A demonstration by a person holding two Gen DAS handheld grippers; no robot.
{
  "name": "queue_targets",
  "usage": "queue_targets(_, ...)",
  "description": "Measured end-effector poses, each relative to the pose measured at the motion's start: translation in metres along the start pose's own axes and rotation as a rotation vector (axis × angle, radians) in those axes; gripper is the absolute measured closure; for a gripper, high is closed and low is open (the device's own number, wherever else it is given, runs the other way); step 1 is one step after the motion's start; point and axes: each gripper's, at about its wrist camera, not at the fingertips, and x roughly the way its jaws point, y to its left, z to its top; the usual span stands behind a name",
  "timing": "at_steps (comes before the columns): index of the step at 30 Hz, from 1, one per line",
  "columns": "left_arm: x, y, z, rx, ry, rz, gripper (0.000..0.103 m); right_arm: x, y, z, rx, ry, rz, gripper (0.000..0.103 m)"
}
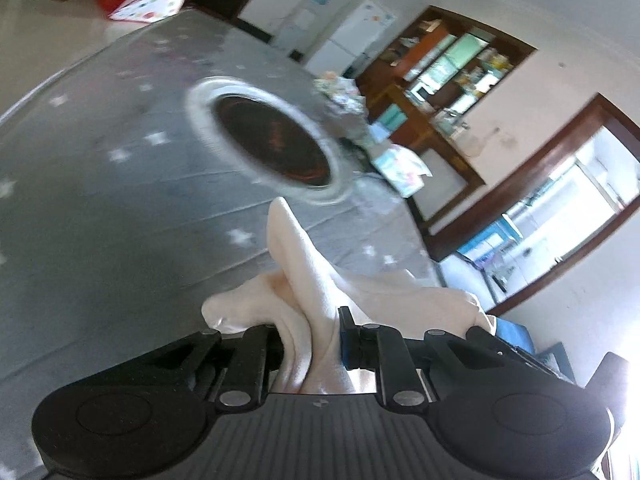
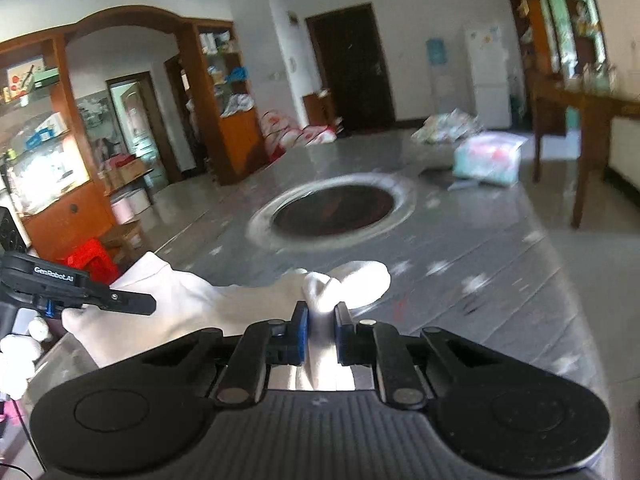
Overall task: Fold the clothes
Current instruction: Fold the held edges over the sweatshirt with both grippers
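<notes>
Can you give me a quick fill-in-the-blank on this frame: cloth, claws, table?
1. Both claws, left claw and right claw, are shut on the same ____ garment.
2. Set into the grey table is a round dark ____.
3. In the right wrist view, the left claw appears on the ____ side of the picture.

Missing words: white; burner (hotplate); left

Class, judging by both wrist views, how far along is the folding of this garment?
Done: both grippers have a grip; the left gripper and right gripper are each shut on the white garment. In hand: it hangs bunched between them above the table. Left: every fold; no neat fold shows.
</notes>
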Motion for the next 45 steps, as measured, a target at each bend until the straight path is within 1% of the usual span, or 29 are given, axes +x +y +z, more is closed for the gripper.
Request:
queue_targets(3, 0.016, -0.024, 0.004, 0.039, 0.006, -0.036, 0.086, -0.016, -0.015, 0.011, -0.013, -0.027, -0.06, 0.092)
queue_targets(8, 0.048, -0.059, 0.006, 0.077, 0.037, -0.07, 0.086, -0.033, -0.045, 0.028, -0.036, -0.048, -0.157, 0.092)
queue_targets(14, 0.087, -0.093, 0.003, 0.119, 0.069, -0.073, 0.086, -0.036, -0.074, 0.037, -0.064, -0.047, -0.235, 0.092)
queue_targets(17, 0.104, -0.103, 0.0, 0.133, 0.074, -0.058, 0.086, -0.03, -0.088, 0.037, -0.061, -0.046, -0.265, 0.095)
queue_targets(19, 0.115, -0.106, -0.004, 0.139, 0.085, -0.043, 0.086, -0.023, -0.098, 0.035, -0.046, -0.039, -0.275, 0.099)
queue_targets(22, 0.132, -0.104, -0.012, 0.142, 0.111, -0.012, 0.086, -0.011, -0.114, 0.028, -0.023, -0.021, -0.288, 0.099)
queue_targets(23, 0.137, -0.102, -0.016, 0.148, 0.12, 0.011, 0.086, -0.008, -0.117, 0.024, -0.02, -0.012, -0.286, 0.099)
queue_targets(26, 0.141, -0.088, -0.019, 0.127, 0.135, 0.058, 0.086, 0.0, -0.122, 0.014, -0.015, 0.013, -0.277, 0.099)
queue_targets(29, 0.141, -0.077, -0.02, 0.111, 0.139, 0.091, 0.082, 0.008, -0.126, 0.001, 0.014, 0.045, -0.249, 0.092)
queue_targets(31, 0.141, -0.072, -0.021, 0.106, 0.142, 0.11, 0.082, 0.015, -0.127, -0.006, 0.028, 0.064, -0.241, 0.083)
queue_targets(33, 0.143, -0.071, -0.023, 0.113, 0.145, 0.126, 0.079, 0.021, -0.131, -0.013, 0.043, 0.08, -0.237, 0.065)
queue_targets(34, 0.144, -0.071, -0.024, 0.116, 0.146, 0.135, 0.078, 0.025, -0.133, -0.016, 0.054, 0.088, -0.234, 0.063)
queue_targets(37, 0.145, -0.072, -0.026, 0.127, 0.145, 0.142, 0.078, 0.036, -0.141, -0.024, 0.09, 0.112, -0.229, 0.063)
queue_targets(40, 0.147, -0.074, -0.027, 0.137, 0.145, 0.143, 0.08, 0.045, -0.147, -0.031, 0.114, 0.126, -0.22, 0.065)
queue_targets(42, 0.148, -0.076, -0.027, 0.134, 0.154, 0.134, 0.081, 0.046, -0.15, -0.032, 0.114, 0.12, -0.218, 0.088)
queue_targets(44, 0.149, -0.079, -0.029, 0.133, 0.165, 0.125, 0.081, 0.044, -0.149, -0.03, 0.091, 0.109, -0.245, 0.095)
queue_targets(45, 0.15, -0.081, -0.03, 0.136, 0.169, 0.119, 0.081, 0.043, -0.149, -0.028, 0.076, 0.107, -0.259, 0.095)
